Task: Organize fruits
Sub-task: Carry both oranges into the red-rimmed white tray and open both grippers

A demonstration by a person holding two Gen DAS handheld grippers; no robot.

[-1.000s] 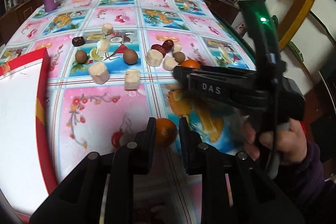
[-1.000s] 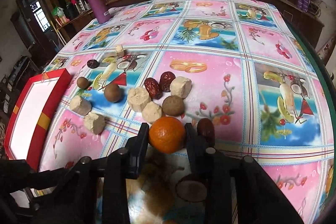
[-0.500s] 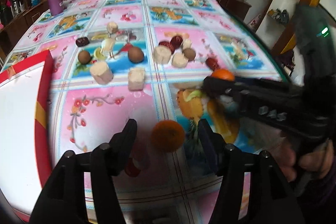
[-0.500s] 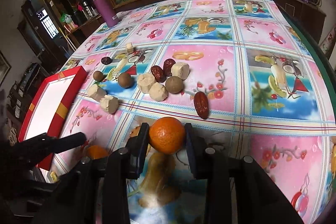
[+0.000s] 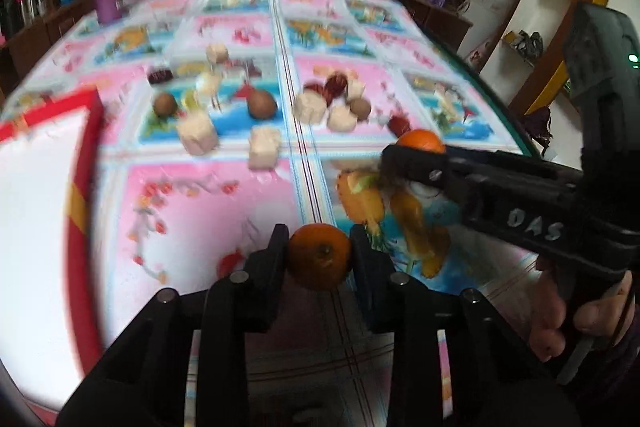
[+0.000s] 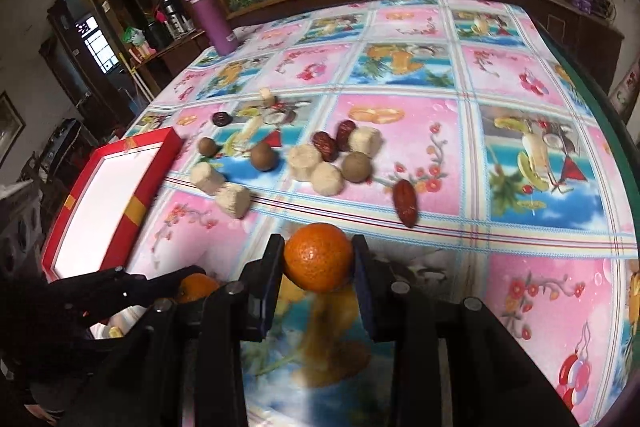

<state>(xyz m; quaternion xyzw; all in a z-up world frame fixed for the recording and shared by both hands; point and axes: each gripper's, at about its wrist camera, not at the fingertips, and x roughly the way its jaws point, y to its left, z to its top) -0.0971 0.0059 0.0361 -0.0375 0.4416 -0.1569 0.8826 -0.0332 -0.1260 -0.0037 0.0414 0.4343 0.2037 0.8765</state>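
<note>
My left gripper (image 5: 319, 241) has a small orange (image 5: 319, 255) between its pads; its jaws are closing and both pads touch the fruit, low over the tablecloth. My right gripper (image 6: 318, 247) is shut on a second orange (image 6: 318, 257), held just above the cloth. In the left wrist view the right gripper (image 5: 412, 153) reaches in from the right with its orange (image 5: 420, 139). The right wrist view shows the left gripper (image 6: 176, 281) and its orange (image 6: 196, 287) at lower left. A red box (image 6: 144, 183) with a white inside lies on the left.
Red dates (image 6: 405, 201), brown round fruits (image 6: 263, 155) and pale chunks (image 6: 327, 178) lie scattered mid-table. A purple bottle (image 6: 208, 15) stands at the far left corner. The table's right edge (image 6: 600, 99) drops off. A hand (image 5: 576, 323) holds the right gripper.
The left jaws spread wide around the orange, then came together onto it. The right gripper drew back from the fruit cluster with its orange, rising slightly.
</note>
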